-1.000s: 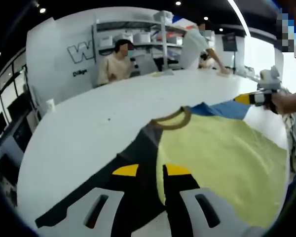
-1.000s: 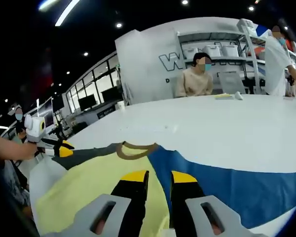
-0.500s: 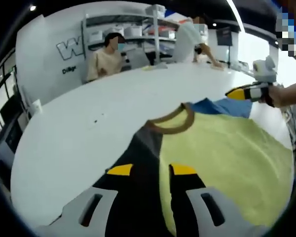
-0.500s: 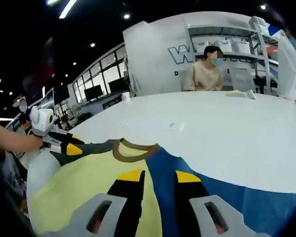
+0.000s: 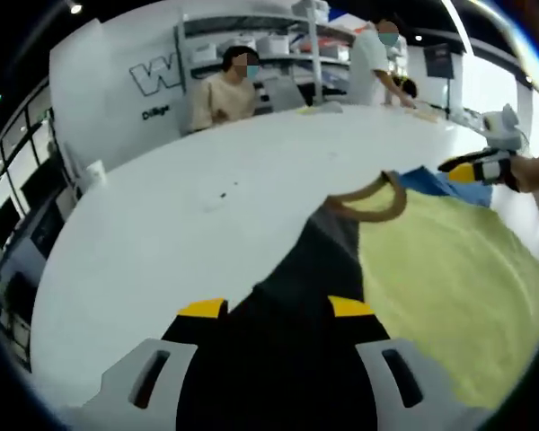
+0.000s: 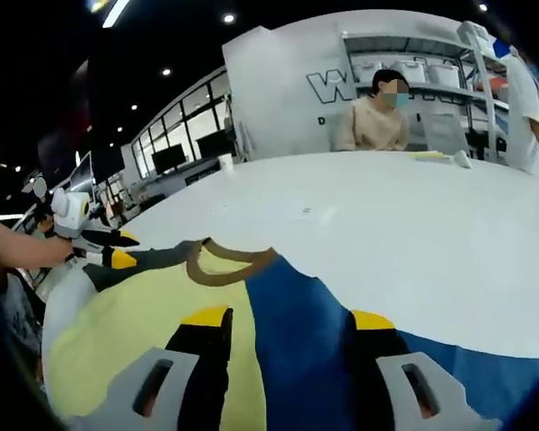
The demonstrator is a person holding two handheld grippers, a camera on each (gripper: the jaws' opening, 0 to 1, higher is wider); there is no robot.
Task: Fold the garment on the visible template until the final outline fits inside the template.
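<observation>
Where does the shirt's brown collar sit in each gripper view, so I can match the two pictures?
Left gripper view: the brown collar lies right of centre, above the jaws, at the top of the yellow panel.
Right gripper view: the collar lies left of centre, above the jaws.
Shared landmark: the seated person behind the white table.

This looks like a lab or demonstration hall. A long white counter (image 5: 189, 224) runs across a dark-ceilinged room with recessed spotlights (image 6: 227, 17). A white partition wall (image 6: 278, 99) carries large lettering, metal shelving (image 5: 269, 49) holds storage bins, and glass-fronted rooms with screens (image 6: 175, 153) line one side. One person sits at the counter; another stands there.
</observation>
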